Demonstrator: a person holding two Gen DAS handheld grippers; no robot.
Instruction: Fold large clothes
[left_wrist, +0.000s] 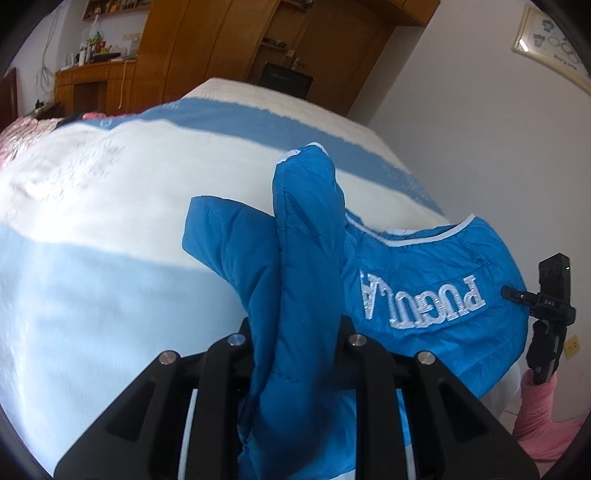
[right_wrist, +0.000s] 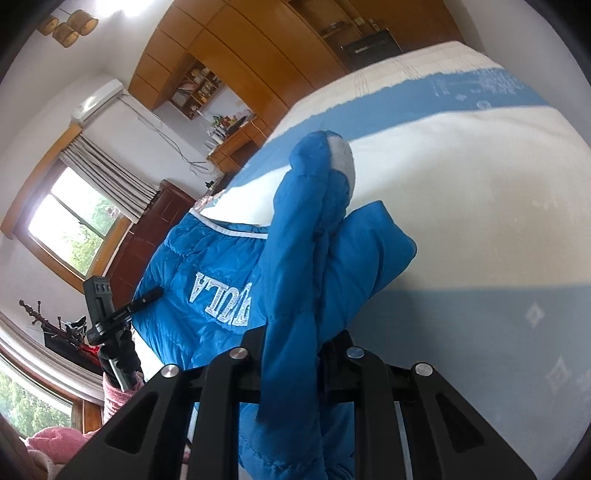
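Observation:
A blue quilted jacket with white lettering and white piping hangs between both grippers above the bed. My left gripper is shut on a bunched fold of the jacket that stands up between its jaws. My right gripper is shut on another bunched fold of the same jacket. The fingertips of both are hidden by fabric. The right gripper also shows in the left wrist view at the jacket's right edge, and the left gripper shows in the right wrist view at its left edge.
The bed has a white and blue striped cover and spreads under the jacket. Wooden wardrobes and a desk with clutter stand beyond it. A white wall is on the right. A window is on the left.

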